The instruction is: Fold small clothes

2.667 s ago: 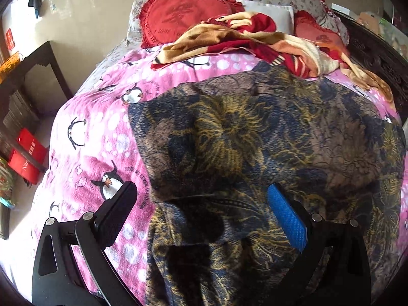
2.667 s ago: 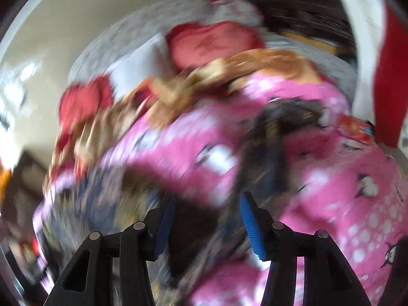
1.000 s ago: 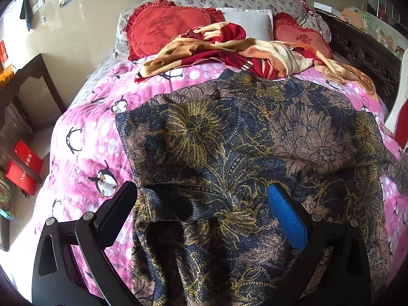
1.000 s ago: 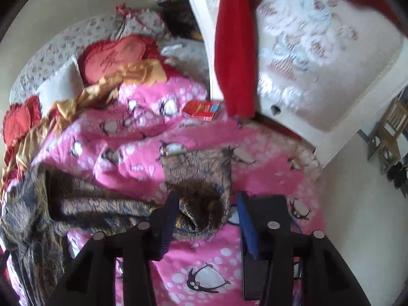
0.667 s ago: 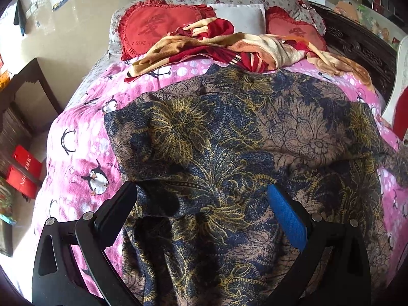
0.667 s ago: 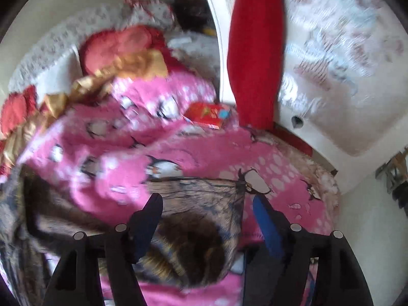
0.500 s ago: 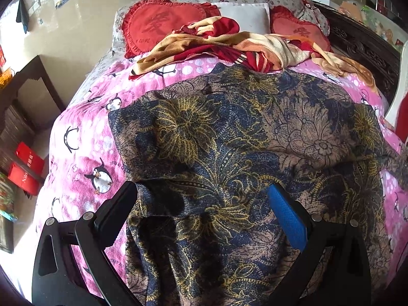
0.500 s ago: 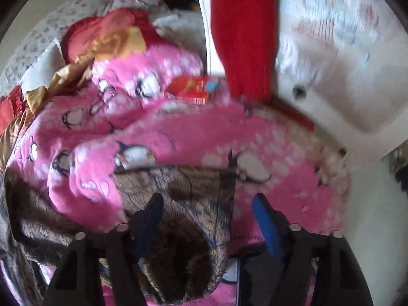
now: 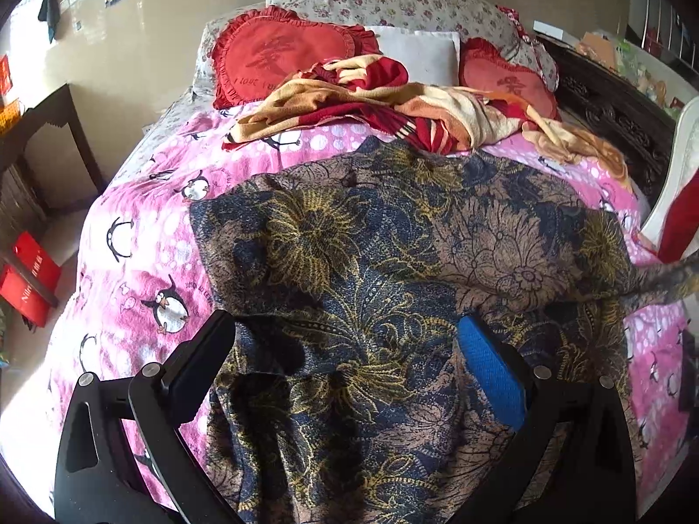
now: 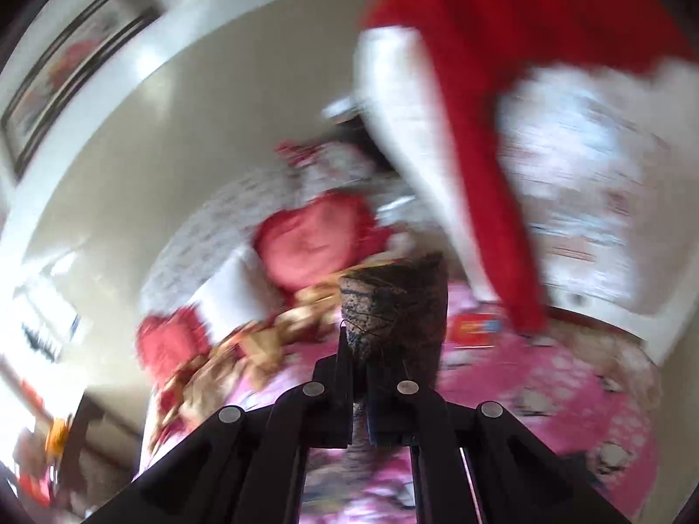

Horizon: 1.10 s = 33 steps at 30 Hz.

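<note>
Right fingers (image 10: pixel 345 375) pinched on a sleeve end; left fingers (image 9: pixel 205 362) spread wide.
The dark floral garment (image 9: pixel 393 270) lies spread over the pink penguin bedspread (image 9: pixel 144 244), running between and beneath the left gripper (image 9: pixel 349 362). The right gripper (image 10: pixel 359 371) holds the raised sleeve end (image 10: pixel 393 305).

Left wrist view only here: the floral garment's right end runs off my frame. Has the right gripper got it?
Observer: Yes. The right gripper is shut on the floral garment; a bunched end sticks out past its fingers.
Operator: Is that end on the bed?
Observer: No, it is raised above the pink penguin sheet.
Operator: Anything near it?
Observer: A small red box lies on the sheet beyond it.
</note>
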Tool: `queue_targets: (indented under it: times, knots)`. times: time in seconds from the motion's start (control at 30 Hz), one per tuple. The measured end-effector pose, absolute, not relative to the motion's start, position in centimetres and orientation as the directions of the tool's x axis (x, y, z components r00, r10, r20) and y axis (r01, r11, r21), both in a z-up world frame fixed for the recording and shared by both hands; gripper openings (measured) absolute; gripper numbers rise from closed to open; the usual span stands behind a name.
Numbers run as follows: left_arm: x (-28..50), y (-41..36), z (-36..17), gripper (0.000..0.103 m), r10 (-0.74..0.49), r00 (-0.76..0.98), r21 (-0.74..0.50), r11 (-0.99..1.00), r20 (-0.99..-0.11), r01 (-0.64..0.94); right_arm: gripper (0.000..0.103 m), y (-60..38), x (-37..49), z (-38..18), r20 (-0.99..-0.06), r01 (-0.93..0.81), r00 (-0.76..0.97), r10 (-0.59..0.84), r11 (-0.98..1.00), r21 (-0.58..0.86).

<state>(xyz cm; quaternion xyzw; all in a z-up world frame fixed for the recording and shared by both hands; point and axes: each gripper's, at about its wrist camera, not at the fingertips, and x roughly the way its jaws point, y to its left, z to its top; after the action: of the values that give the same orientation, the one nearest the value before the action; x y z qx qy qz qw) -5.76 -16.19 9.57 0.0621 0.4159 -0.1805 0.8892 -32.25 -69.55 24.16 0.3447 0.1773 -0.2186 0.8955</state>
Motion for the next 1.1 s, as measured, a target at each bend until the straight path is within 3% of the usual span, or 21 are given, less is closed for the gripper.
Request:
queue_targets:
  times: [0.3, 0.5, 0.6, 0.63, 0.67, 0.7, 0.87, 1.0, 1.1]
  knots:
    - [-5.2, -11.2, 12.2, 0.103, -0.286, 0.640, -0.101, 0.946, -0.713, 0.309, 0.004, -51.0, -13.6, 25.0, -0.475, 0.091, 0.860, 0.189, 0.858, 0.505]
    - [-4.2, -7.4, 12.3, 0.103, -0.256, 0.657, -0.130, 0.963, -0.709, 0.235, 0.004, -35.5, -2.8, 18.2, -0.526, -0.124, 0.723, 0.448, 0.833, 0.539]
    - [-3.4, -6.2, 11.7, 0.102, -0.244, 0.648, -0.142, 0.968, -0.721, 0.206, 0.005, -29.5, 0.0, 13.6, -0.571, -0.155, 0.658, 0.492, 0.830, 0.536]
    - [-3.2, -6.0, 11.5, 0.102, -0.243, 0.643, -0.148, 0.969, -0.727, 0.200, 0.014, -27.8, 0.5, 11.4, -0.596, -0.156, 0.614, 0.518, 0.820, 0.551]
    - [-2.9, -5.9, 11.3, 0.102, -0.246, 0.634, -0.155, 0.968, -0.733, 0.196, 0.041, -26.4, 0.9, 9.0, -0.641, -0.151, 0.538, 0.548, 0.810, 0.566]
    - [-2.7, -5.9, 11.1, 0.103, -0.251, 0.627, -0.162, 0.967, -0.738, 0.197, 0.049, -25.8, 0.8, 7.4, -0.672, -0.142, 0.479, 0.565, 0.805, 0.576]
    - [-1.7, -7.5, 9.7, 0.102, -0.277, 0.596, -0.169, 0.958, -0.754, 0.232, 0.050, -28.9, -4.0, 6.3, -0.679, -0.141, 0.493, 0.545, 0.820, 0.555]
    - [-1.0, -10.7, 7.7, 0.102, -0.306, 0.551, -0.174, 0.945, -0.776, 0.279, 0.053, -35.2, -9.1, 8.7, -0.672, -0.081, 0.601, 0.432, 0.870, 0.487]
    - [-0.4, -13.7, 6.0, 0.102, -0.298, 0.527, -0.137, 0.937, -0.796, 0.322, 0.062, -41.7, -13.9, 9.8, -0.682, 0.046, 0.669, 0.295, 0.900, 0.434]
